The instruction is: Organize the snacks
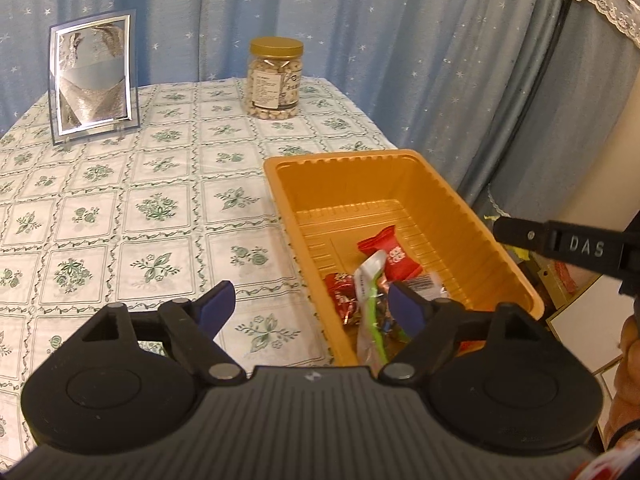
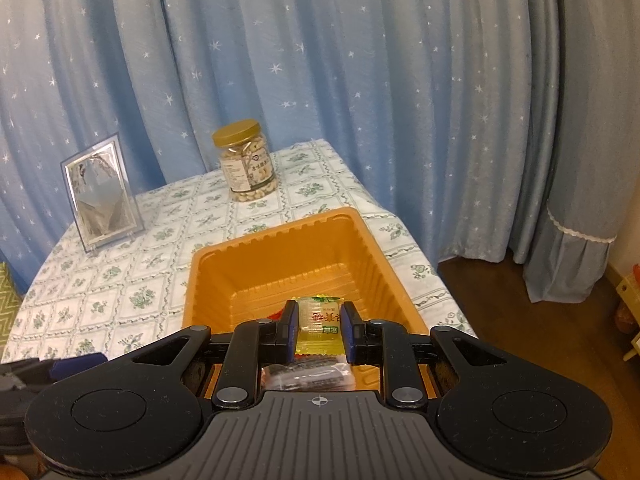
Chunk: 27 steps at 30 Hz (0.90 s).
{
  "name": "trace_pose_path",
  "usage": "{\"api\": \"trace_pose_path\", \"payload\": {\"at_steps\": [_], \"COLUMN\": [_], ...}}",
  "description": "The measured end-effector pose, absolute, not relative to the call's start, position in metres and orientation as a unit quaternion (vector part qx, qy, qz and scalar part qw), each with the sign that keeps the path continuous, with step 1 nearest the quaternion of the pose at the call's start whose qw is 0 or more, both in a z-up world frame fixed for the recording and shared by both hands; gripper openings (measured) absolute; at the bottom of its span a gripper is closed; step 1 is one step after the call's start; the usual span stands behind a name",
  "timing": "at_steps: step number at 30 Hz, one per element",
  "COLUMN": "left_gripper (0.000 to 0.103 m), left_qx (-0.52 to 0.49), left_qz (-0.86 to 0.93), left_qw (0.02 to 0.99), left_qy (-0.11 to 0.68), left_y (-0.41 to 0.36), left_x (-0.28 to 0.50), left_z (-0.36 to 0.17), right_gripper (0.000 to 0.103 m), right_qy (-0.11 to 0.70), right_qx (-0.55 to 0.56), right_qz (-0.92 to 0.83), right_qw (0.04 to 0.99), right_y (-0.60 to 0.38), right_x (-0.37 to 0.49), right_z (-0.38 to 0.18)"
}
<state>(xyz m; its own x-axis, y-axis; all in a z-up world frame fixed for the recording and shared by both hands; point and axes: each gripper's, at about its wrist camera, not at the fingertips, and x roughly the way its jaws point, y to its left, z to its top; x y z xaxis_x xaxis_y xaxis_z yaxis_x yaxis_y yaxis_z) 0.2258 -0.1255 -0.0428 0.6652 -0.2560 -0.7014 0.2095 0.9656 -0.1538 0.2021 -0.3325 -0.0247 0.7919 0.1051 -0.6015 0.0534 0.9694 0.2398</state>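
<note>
Left of the tray, the left gripper hangs spread and empty, its right finger hiding part of the wrappers inside. Above the tray, the right gripper clamps a yellow snack packet; its lower end is hidden.

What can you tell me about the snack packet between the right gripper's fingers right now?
The snack packet is a small sealed pouch, yellow with serrated end seams and a pale translucent window, green trim and red Chinese characters. It looks like thin glossy plastic film. It sits flat, roughly level, clamped on both sides by the right gripper, whose blue fingers press its edges. It hangs over the near end of the orange tray, above other wrapped snacks.
</note>
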Motion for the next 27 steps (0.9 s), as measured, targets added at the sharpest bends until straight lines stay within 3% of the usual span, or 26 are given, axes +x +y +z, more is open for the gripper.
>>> {"api": "trace_pose_path", "payload": {"at_steps": [11,13,14,15,27], "left_gripper": [0.092,0.094,0.095,0.095,0.098], "left_qx": [-0.026,-0.022,-0.02,-0.019,-0.023], "left_qz": [-0.117,-0.113,-0.112,-0.112,-0.108], "left_qw": [0.914,0.915,0.916,0.917,0.922], "left_qy": [0.387,0.385,0.384,0.383,0.372], "left_y": [-0.121,-0.12,-0.12,-0.12,-0.117], "left_x": [0.23,0.23,0.229,0.229,0.202], "left_z": [-0.047,-0.047,-0.048,-0.048,-0.037], "right_gripper": [0.024,0.044,0.064,0.07,0.07], "right_qy": [0.32,0.317,0.311,0.307,0.329], "right_qx": [0.16,0.165,0.166,0.166,0.176], "right_qz": [0.04,0.038,0.033,0.026,-0.017], "right_qw": [0.933,0.933,0.935,0.937,0.928], "right_y": [-0.333,-0.336,-0.339,-0.341,-0.36], "right_x": [0.22,0.219,0.217,0.215,0.172], "right_z": [-0.029,-0.029,-0.028,-0.027,-0.029]}}
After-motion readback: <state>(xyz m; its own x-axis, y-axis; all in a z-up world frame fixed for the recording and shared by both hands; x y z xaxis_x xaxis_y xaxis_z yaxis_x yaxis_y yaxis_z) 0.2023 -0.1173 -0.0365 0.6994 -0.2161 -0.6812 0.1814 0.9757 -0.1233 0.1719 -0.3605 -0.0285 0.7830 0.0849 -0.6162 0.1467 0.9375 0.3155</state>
